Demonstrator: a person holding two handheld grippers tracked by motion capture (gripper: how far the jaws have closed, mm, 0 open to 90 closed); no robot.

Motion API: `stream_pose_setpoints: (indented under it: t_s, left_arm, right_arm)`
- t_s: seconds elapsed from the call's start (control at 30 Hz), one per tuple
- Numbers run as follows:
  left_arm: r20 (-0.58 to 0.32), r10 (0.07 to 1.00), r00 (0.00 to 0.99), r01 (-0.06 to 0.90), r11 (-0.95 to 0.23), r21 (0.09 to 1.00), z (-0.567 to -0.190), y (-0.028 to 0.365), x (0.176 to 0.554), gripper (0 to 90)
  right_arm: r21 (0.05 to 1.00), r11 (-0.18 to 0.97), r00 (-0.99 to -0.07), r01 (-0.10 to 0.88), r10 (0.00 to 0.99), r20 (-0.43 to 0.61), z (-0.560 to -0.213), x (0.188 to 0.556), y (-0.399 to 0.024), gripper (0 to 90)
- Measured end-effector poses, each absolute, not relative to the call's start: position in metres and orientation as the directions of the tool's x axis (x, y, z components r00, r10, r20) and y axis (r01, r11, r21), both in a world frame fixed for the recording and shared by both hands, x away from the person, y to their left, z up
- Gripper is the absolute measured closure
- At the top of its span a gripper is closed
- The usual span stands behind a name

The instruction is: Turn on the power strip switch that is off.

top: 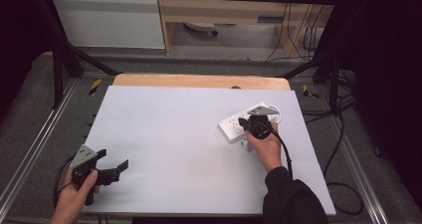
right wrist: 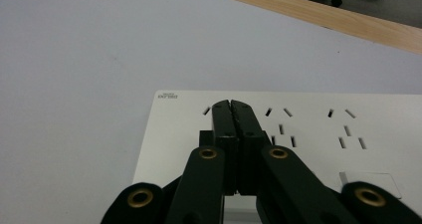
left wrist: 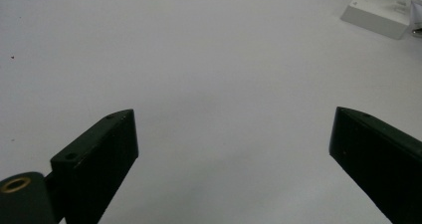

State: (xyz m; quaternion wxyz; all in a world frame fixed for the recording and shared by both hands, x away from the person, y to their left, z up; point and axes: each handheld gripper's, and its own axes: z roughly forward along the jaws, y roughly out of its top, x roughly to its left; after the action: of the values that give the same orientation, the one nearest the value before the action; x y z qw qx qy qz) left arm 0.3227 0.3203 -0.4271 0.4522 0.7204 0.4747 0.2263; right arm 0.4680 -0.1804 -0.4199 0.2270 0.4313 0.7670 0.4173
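White tabletop [top: 174, 149], power strip [top: 242, 122] far right: our right gripper [right wrist: 232, 107] is clenched empty over its sockets, left gripper [top: 115, 168] released near left, so we keep tips centred and press straight.

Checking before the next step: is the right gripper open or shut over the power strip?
Shut. The right gripper has its two black jaws pressed together, nothing between them, above the white power strip.

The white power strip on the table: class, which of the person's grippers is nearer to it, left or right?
Right. The right gripper, jaws shut, is over the power strip. The left gripper, jaws open, is at the table's near left corner, well apart from it.
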Motion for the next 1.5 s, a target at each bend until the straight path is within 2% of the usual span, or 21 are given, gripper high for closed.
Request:
stream_pose_setpoints:
  t_s: [0.17, 0.57, 0.9, 1.13, 1.37, 1.5]
  left_arm:
    - [-0.102, 0.888, 0.449, 0.480, -0.143, 0.865, -0.427, 0.320, 0.323, 5.2]
    - [-0.101, 0.890, 0.445, 0.484, -0.144, 0.863, -0.428, 0.320, 0.324, 5.2]
    - [-0.097, 0.890, 0.445, 0.490, -0.151, 0.858, -0.428, 0.319, 0.324, 5.2]
    - [-0.095, 0.888, 0.450, 0.486, -0.154, 0.860, -0.429, 0.320, 0.323, 5.2]
    - [-0.094, 0.887, 0.452, 0.483, -0.155, 0.862, -0.429, 0.321, 0.323, 5.2]
    - [-0.103, 0.887, 0.451, 0.488, -0.148, 0.860, -0.430, 0.322, 0.324, 5.2]
  right_arm:
    - [0.844, 0.267, -0.522, 0.466, 0.853, 0.018, -0.415, 0.469, -0.182, 89.9]
    - [0.858, 0.232, -0.512, 0.457, 0.858, 0.041, -0.405, 0.468, -0.188, 82.4]
    - [0.865, 0.213, -0.514, 0.454, 0.856, 0.059, -0.397, 0.467, -0.191, 72.0]
    - [0.862, 0.189, -0.483, 0.471, 0.873, 0.072, -0.392, 0.466, -0.193, 47.8]
    - [0.865, 0.155, -0.449, 0.476, 0.889, 0.088, -0.383, 0.465, -0.194, 14.7]
    - [0.866, 0.142, -0.455, 0.479, 0.884, 0.106, -0.377, 0.463, -0.195, 5.4]
